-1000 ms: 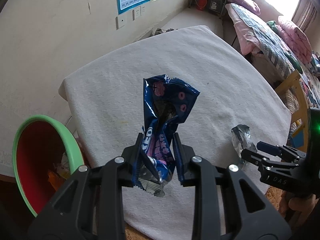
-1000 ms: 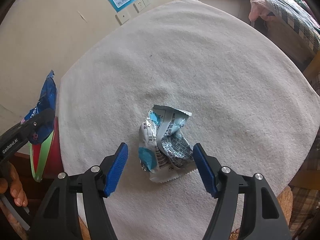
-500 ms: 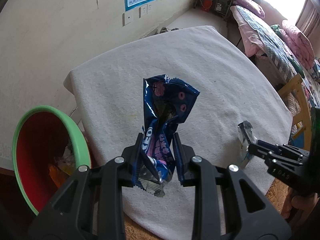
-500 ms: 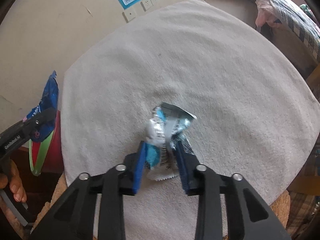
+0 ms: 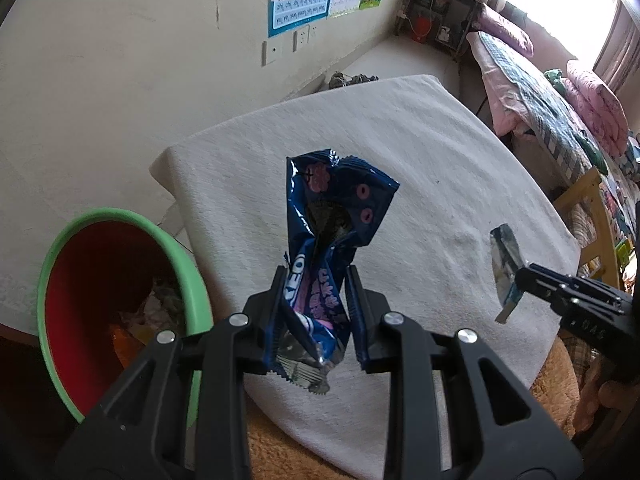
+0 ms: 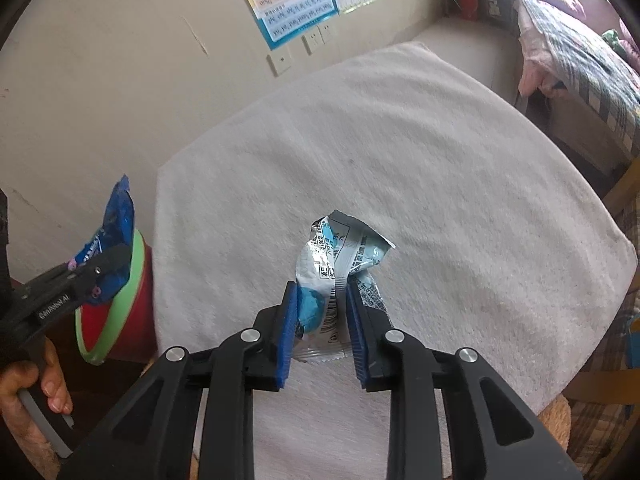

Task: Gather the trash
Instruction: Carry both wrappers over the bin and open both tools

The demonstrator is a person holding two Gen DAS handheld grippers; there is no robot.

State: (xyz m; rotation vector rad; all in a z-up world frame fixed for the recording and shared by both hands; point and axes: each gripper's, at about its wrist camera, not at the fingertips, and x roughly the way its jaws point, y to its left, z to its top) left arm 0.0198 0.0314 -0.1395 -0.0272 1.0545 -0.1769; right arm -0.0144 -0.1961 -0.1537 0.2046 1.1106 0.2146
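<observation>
The left gripper (image 5: 316, 312) is closed on the lower part of a dark blue Oreo wrapper (image 5: 332, 216), with its 2 fingers pressing the wrapper from both sides. The long axis of the wrapper runs along the fingers and its open, torn end points to 12 o'clock in the left wrist view, away from the camera, while the crimped silver end hangs near the finger roots at 6 o'clock. The wrapper is held in the air above the near-left part of the white tablecloth (image 5: 420, 152). The red bin with a green rim (image 5: 188, 280) stands at 9 o'clock of the gripper, just beside the table edge.

The right gripper (image 6: 322, 320) is closed on a silver and light blue snack wrapper (image 6: 344, 248). Its long axis also follows the fingers, and the crumpled free end points to 12 o'clock in the right wrist view.

1 second ago the right fingers were wide open around this wrapper, which lay on the cloth. Now they pinch it and it is lifted clear of the cloth. The left gripper keeps the same hold on the Oreo wrapper.
</observation>
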